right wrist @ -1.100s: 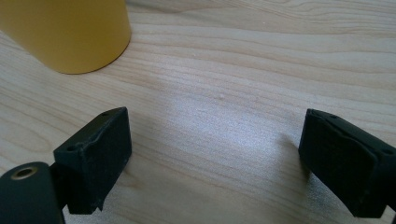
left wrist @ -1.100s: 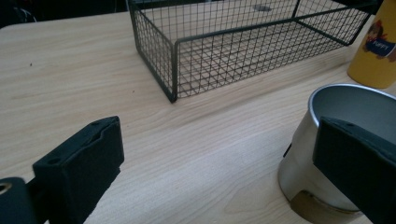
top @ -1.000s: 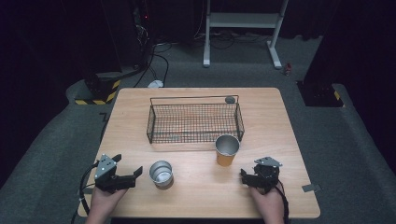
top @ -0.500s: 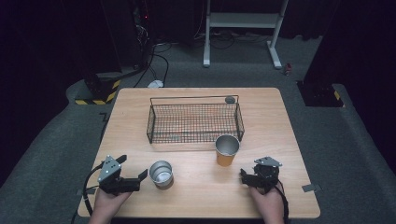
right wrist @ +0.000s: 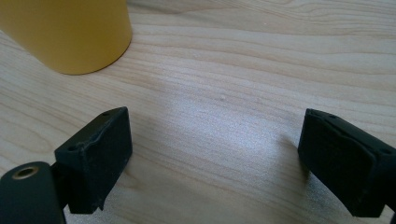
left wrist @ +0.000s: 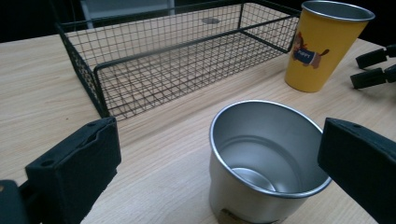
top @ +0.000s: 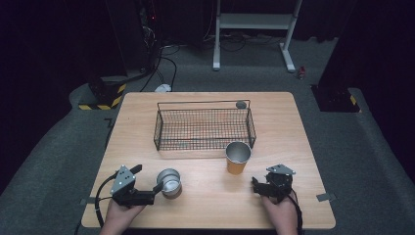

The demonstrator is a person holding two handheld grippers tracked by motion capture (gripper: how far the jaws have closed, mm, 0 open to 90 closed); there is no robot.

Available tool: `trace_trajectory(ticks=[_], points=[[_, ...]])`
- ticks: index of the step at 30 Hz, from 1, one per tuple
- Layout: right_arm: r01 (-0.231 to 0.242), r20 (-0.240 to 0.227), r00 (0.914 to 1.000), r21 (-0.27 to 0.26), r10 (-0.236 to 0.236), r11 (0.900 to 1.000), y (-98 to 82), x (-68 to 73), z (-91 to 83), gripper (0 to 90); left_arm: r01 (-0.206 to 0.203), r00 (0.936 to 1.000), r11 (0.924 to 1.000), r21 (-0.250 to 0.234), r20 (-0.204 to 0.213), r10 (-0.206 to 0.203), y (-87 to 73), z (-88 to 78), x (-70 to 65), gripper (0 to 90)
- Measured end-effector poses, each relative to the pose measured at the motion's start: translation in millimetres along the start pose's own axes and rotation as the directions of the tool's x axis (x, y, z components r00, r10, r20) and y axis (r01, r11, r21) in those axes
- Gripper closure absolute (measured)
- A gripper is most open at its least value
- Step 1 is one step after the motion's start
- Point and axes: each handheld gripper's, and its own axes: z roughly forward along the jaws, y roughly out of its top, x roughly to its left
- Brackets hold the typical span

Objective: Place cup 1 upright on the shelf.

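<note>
A silver metal cup (top: 169,182) stands upright near the table's front left. My left gripper (top: 147,178) is open, and in the left gripper view the silver cup (left wrist: 261,158) sits between its jaws, close to the right one and not gripped. A yellow cup (top: 238,157) with a dog picture stands upright in front of the wire basket's (top: 203,142) right end. My right gripper (top: 254,183) rests low at the front right, open over bare wood, with the yellow cup's base (right wrist: 65,32) ahead to its left. The left gripper (left wrist: 219,140) and right gripper (right wrist: 215,135) hold nothing.
The black wire basket (left wrist: 140,79) stands empty at mid-table. A small grey round object (top: 241,104) lies by its back right corner. The right gripper's jaws (left wrist: 373,70) show beyond the yellow cup (left wrist: 322,42). The wooden table (top: 293,127) has bare room around the basket.
My left gripper has moved right toward the silver cup, bringing the cup between its open jaws. The right gripper and both cups have stayed put.
</note>
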Motion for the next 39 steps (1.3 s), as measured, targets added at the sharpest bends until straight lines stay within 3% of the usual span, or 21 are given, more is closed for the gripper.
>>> trace_trajectory(ticks=[12,23,39], points=[[0.001,0.002,1.0000,-0.001,-0.001,1.000,0.0,0.3,-0.1,10.1,-0.003,0.9988,0.9999,-0.015,0.048,0.004,1.4,6.5,-11.5,0.1],[0.001,0.003,1.0000,-0.001,-0.001,1.000,-0.1,0.4,-0.1,10.2,-0.032,0.9959,0.9992,-0.025,0.084,0.034,1.7,14.4,-24.4,0.1],[0.000,0.003,1.0000,-0.001,0.000,1.000,0.0,0.4,0.0,10.1,-0.058,0.9937,0.9982,-0.013,0.095,0.059,-3.1,29.4,-29.0,0.1]])
